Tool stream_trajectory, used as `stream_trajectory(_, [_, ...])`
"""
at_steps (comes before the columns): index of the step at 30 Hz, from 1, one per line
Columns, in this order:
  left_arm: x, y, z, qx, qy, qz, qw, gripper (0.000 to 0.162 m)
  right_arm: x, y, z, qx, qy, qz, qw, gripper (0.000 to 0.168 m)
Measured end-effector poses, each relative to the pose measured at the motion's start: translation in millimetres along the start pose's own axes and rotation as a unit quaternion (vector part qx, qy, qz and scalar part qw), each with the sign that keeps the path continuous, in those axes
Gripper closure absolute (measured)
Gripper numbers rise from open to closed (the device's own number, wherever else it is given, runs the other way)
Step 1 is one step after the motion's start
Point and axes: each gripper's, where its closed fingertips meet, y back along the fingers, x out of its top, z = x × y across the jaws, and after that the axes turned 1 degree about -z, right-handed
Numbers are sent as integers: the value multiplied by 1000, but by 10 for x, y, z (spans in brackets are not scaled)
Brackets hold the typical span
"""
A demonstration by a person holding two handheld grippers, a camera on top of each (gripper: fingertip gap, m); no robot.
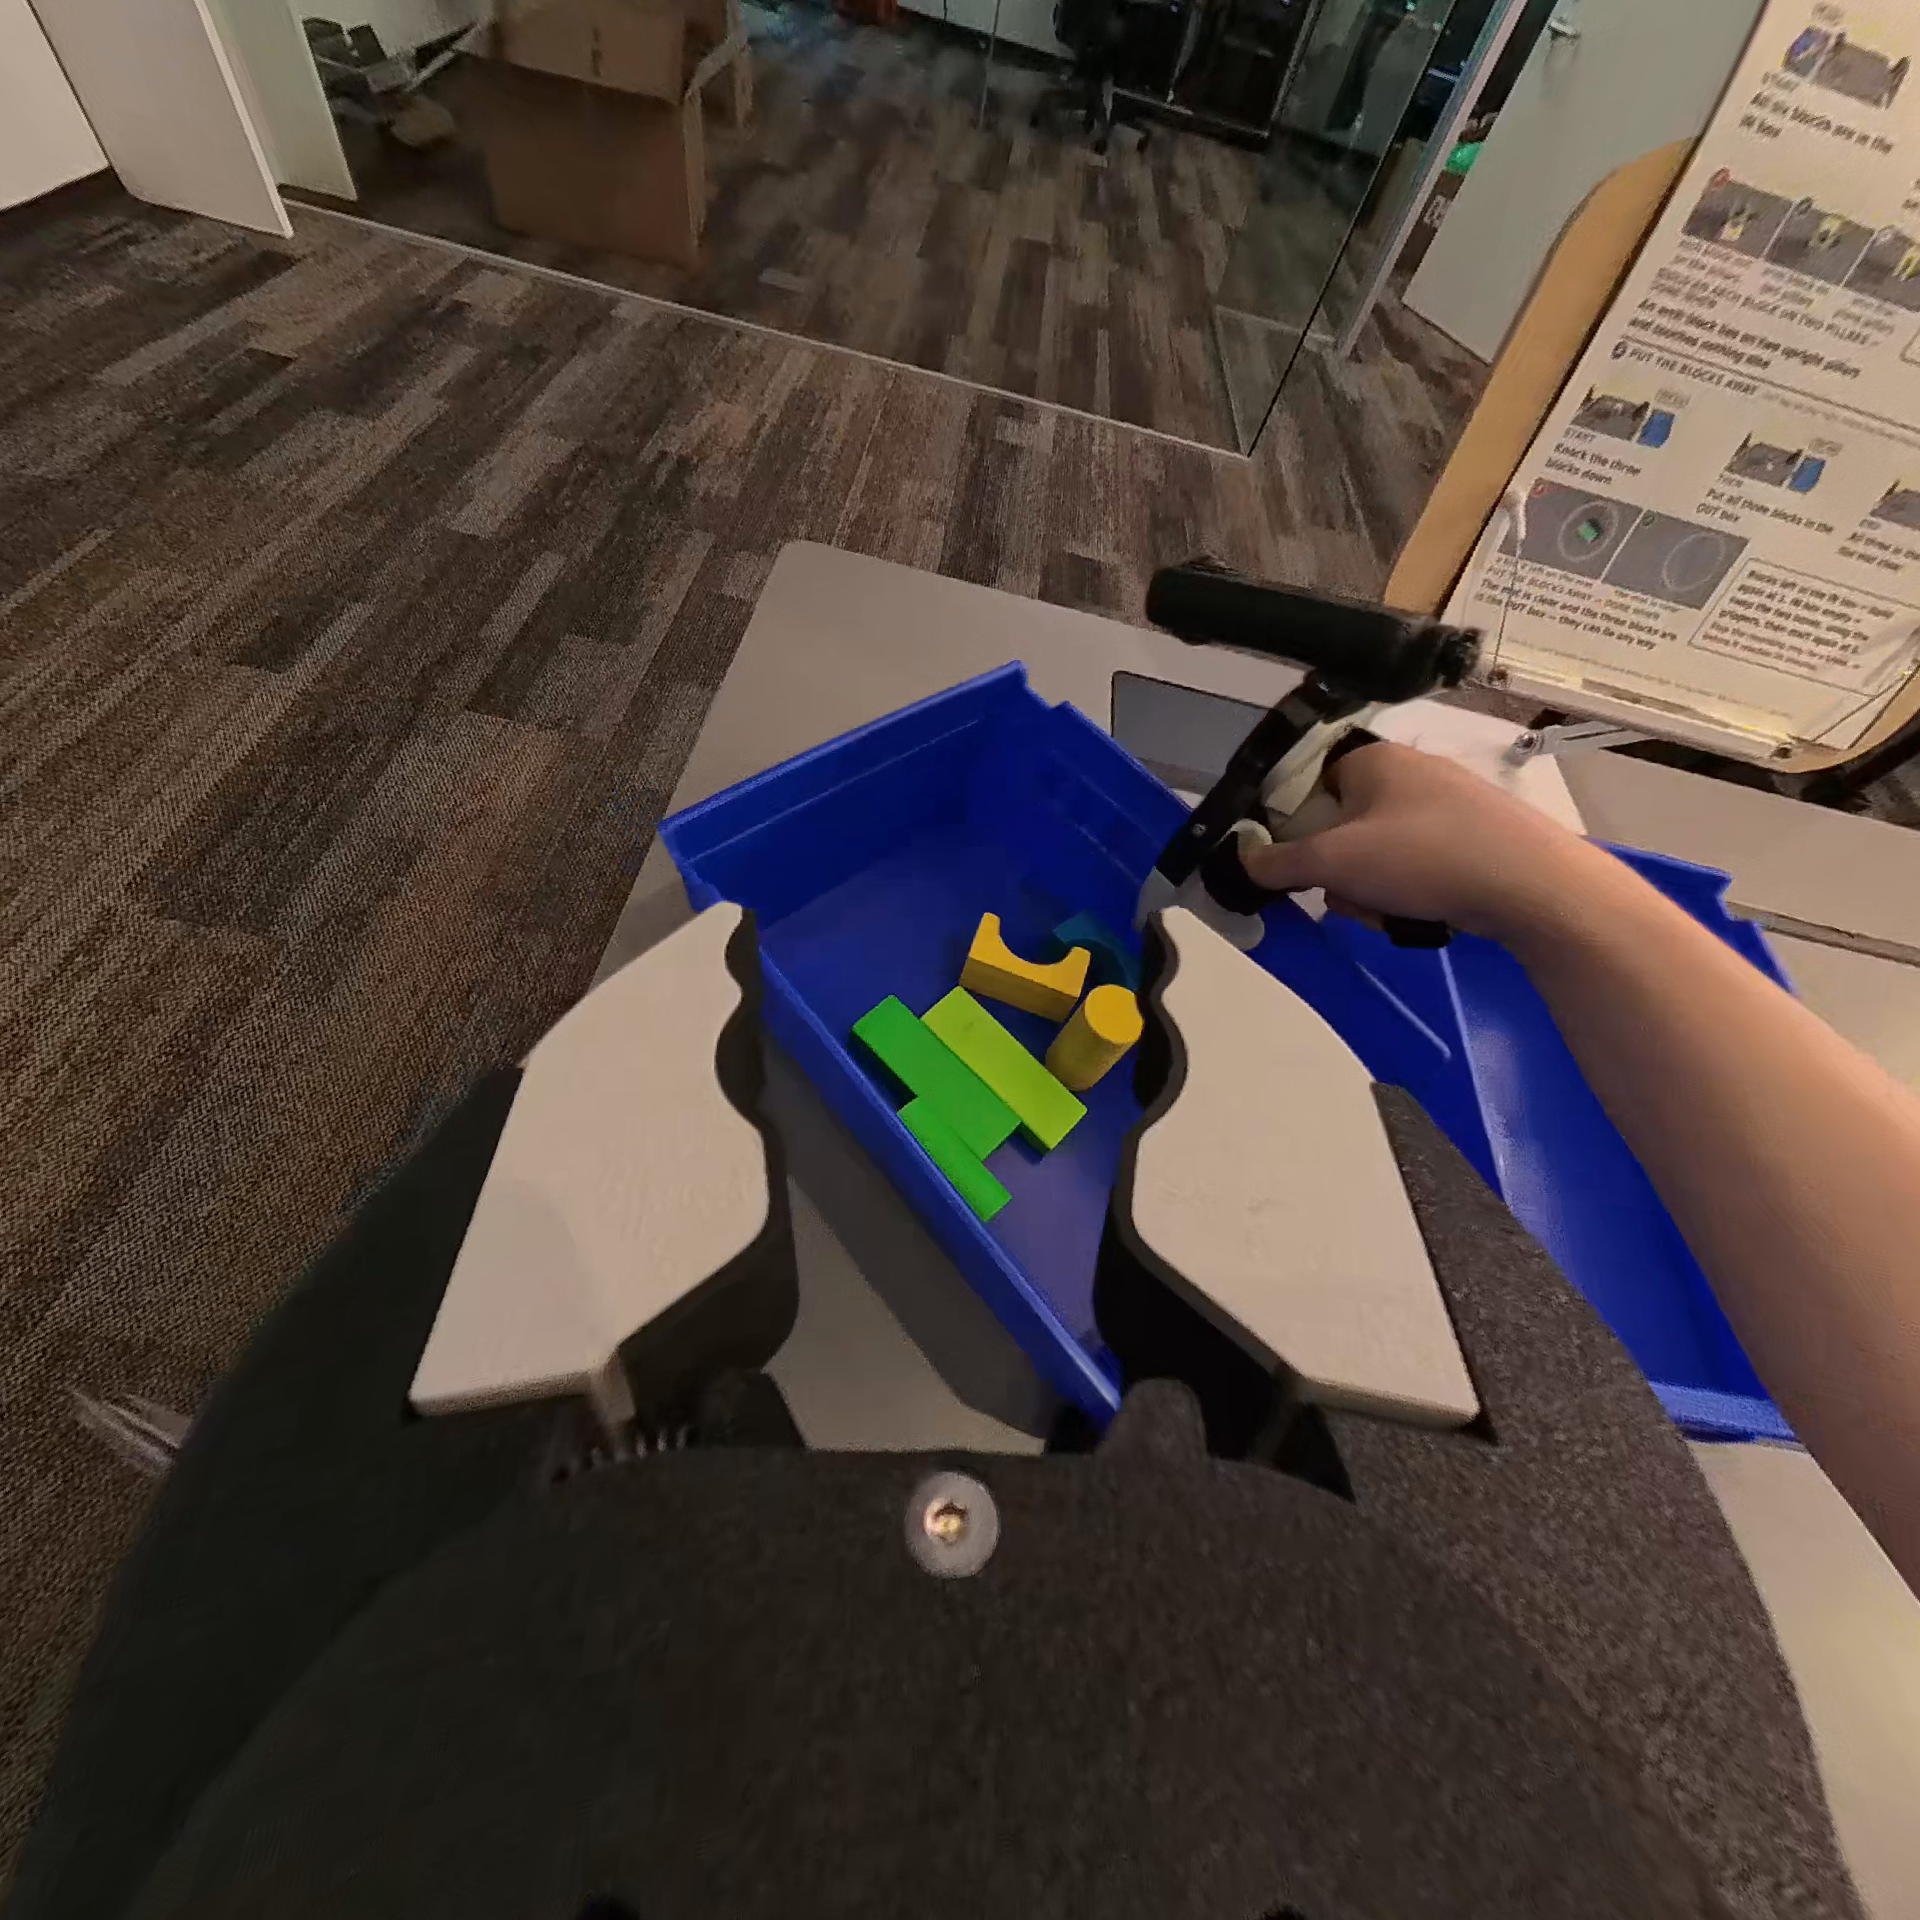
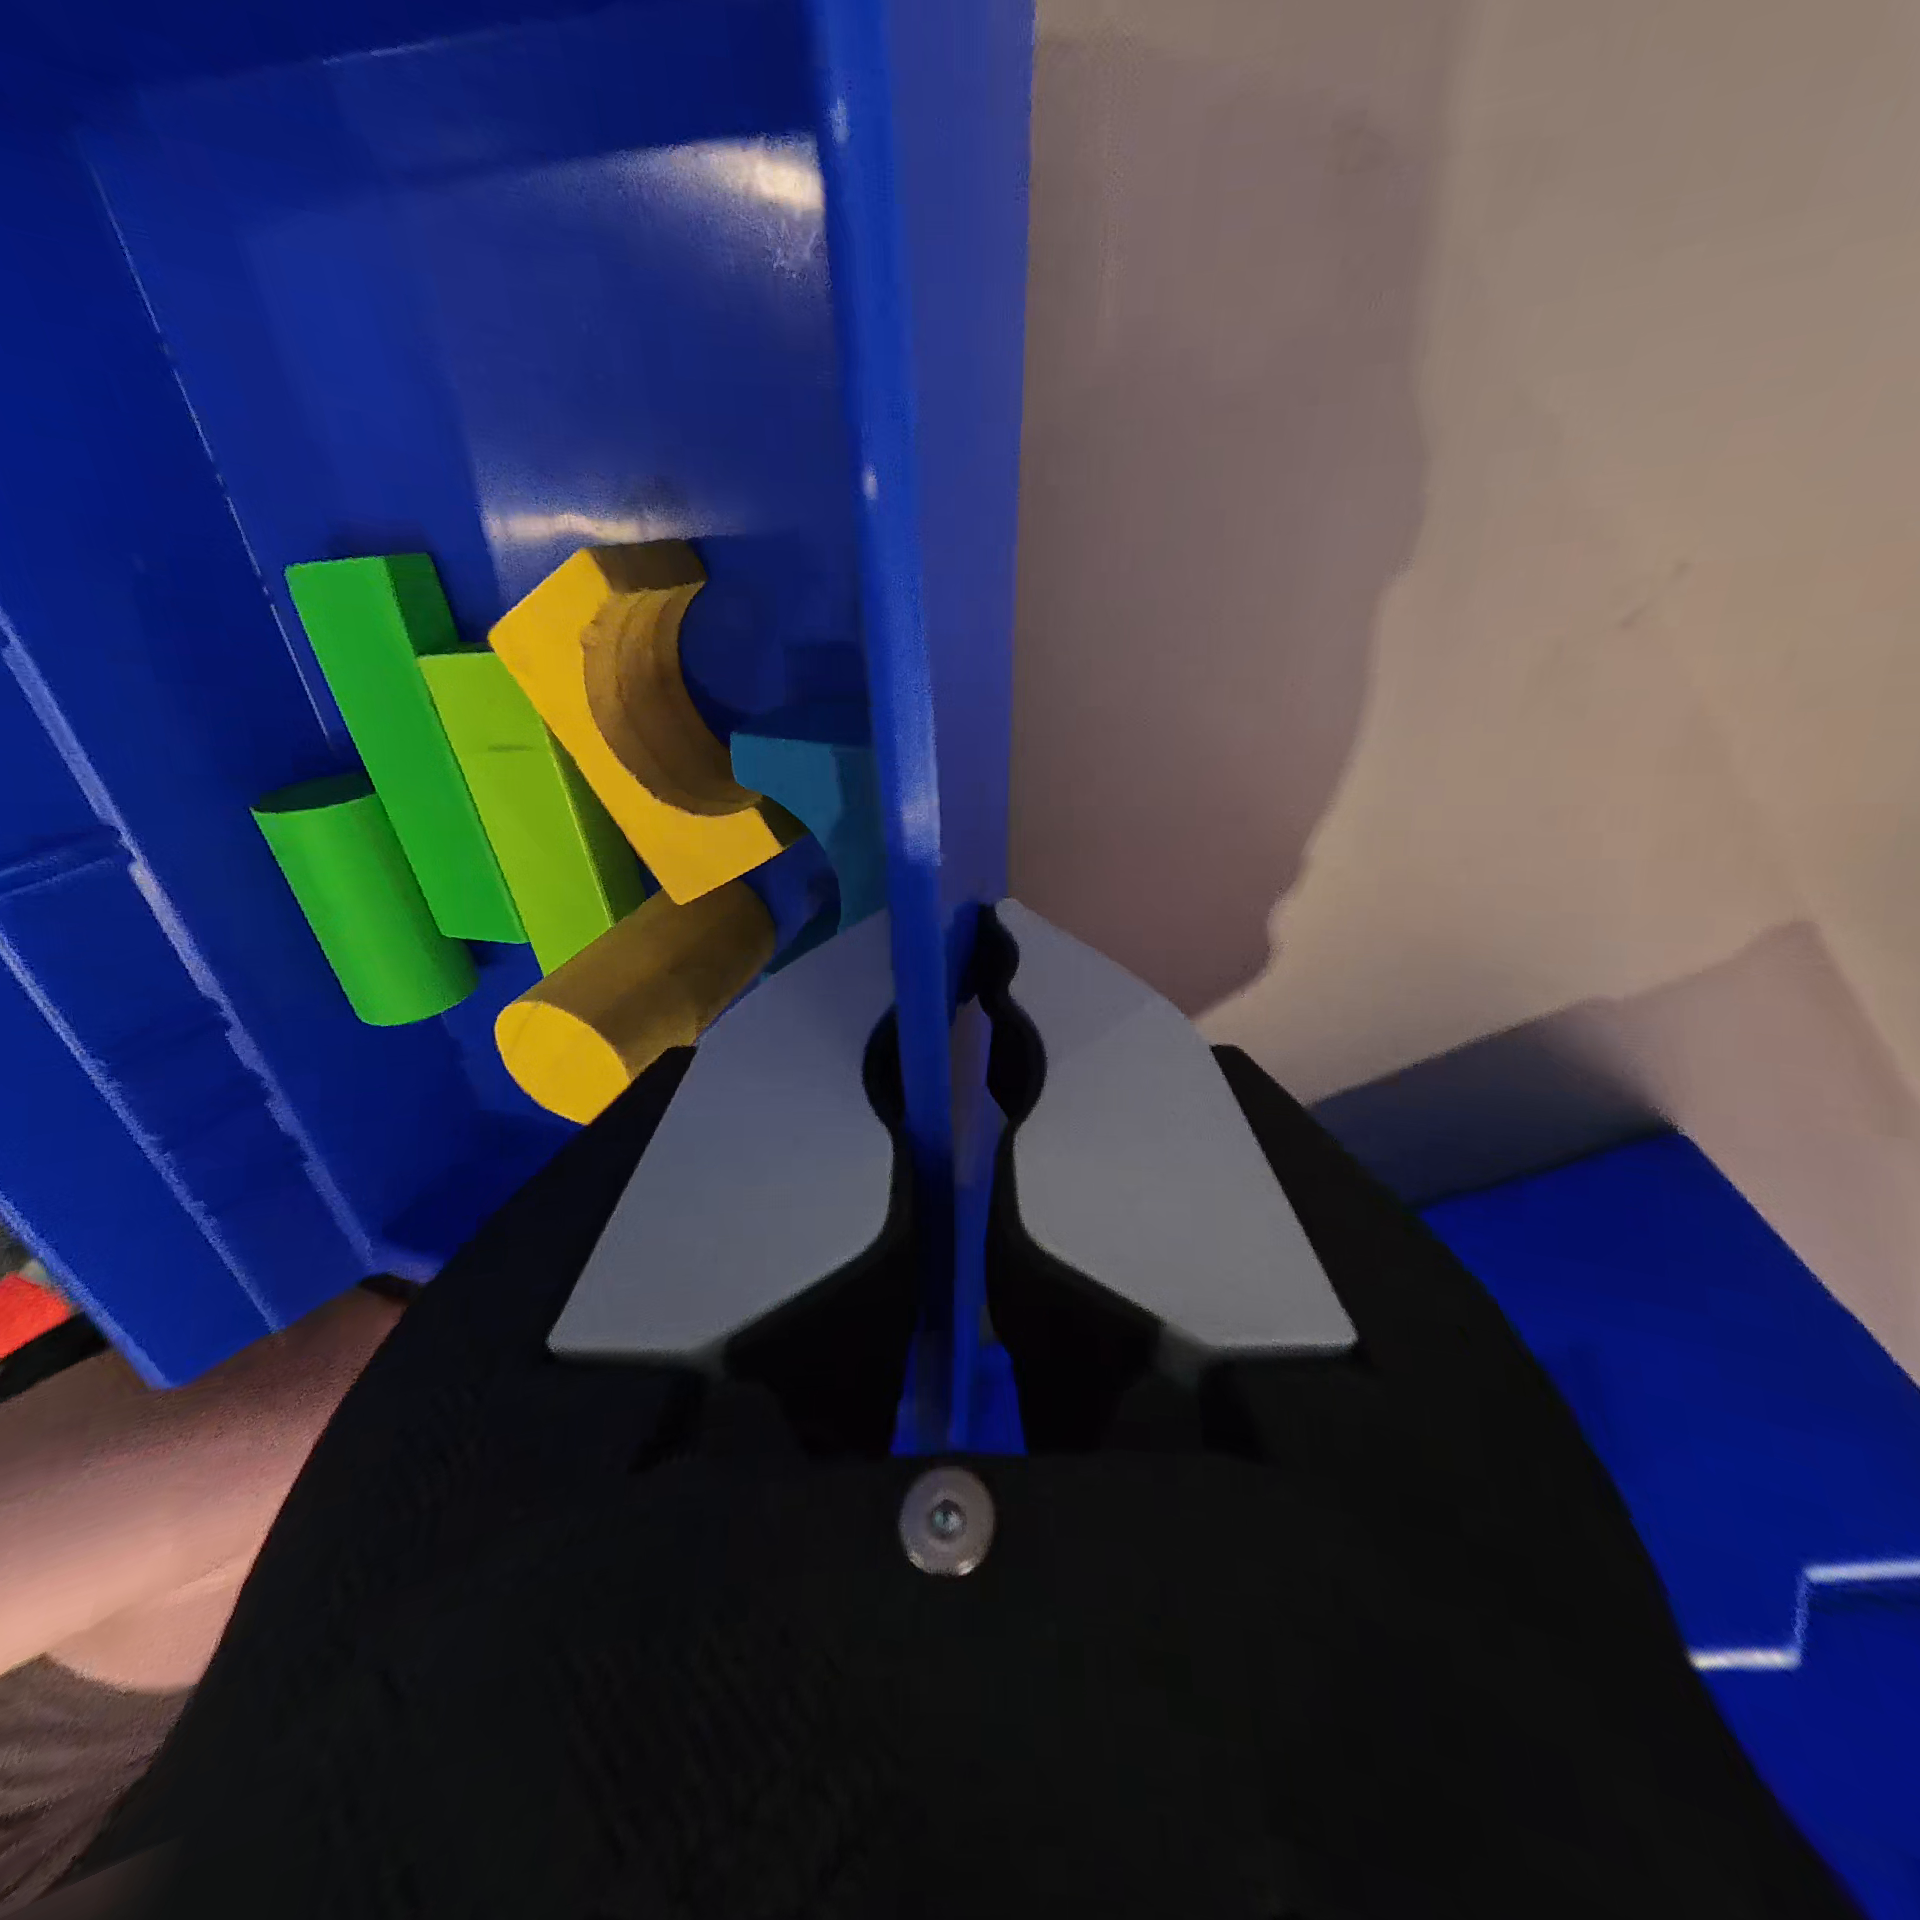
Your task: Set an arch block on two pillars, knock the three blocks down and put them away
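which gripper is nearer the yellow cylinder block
Right. The right gripper clamps the blue bin wall right beside the yellow cylinder block; the left gripper hovers open, farther back.

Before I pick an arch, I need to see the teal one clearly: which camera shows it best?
The right wrist view: the teal block shows a broad face beside the bin wall, though the wall and the yellow arch cover part. In the left wrist view only a dark sliver of it shows behind the yellow arch.
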Motion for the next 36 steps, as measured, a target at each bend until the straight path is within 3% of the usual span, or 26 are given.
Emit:
stream_trajectory(5, [-146,-206,-214,12,18,-47,999,94,25,87,40,8,30,48,998,153])
stream_trajectory(9, [-463,-485,-409,17,27,-138,990,89,50,867,136,-79,103,236,963,144])
stream_trajectory(11, [-617,-636,-506,25,28,-184,982,84,-198,1323,329,-174,127,311,926,139])
stream_trajectory(14, [-778,-850,-586,27,27,-226,973,83,-810,1781,859,-289,92,363,881,110])
stream_trajectory(17, [-915,-1029,-582,18,40,-259,965,83,-1546,1763,1467,-288,-16,318,903,87])
stream_trajectory(19, [-1025,-1109,-577,18,45,-288,956,81,-1996,1630,1831,-271,-92,278,917,84])
stream_trajectory(22, [-1221,-1179,-550,21,43,-340,939,76,-2373,1296,2074,-212,-147,242,935,84])
stream_trajectory(26, [-1456,-1208,-466,24,2,-406,913,80,-2702,785,2040,-159,-170,147,961,85])
stream_trajectory(29, [-1652,-1170,-449,37,-14,-462,886,73,-2759,591,1927,-147,-148,113,971,98])
stream_trajectory(30, [-1709,-1175,-404,28,-7,-477,879,75,-2765,554,1887,-140,-141,101,975,110])
stream_trajectory(32, [-1805,-1206,-342,17,-1,-502,865,82,-2774,519,1808,-115,-136,81,981,134])
stream_trajectory(36, [-1857,-1287,-384,41,-16,-518,854,103,-2867,561,1960,-120,-150,54,980,150])
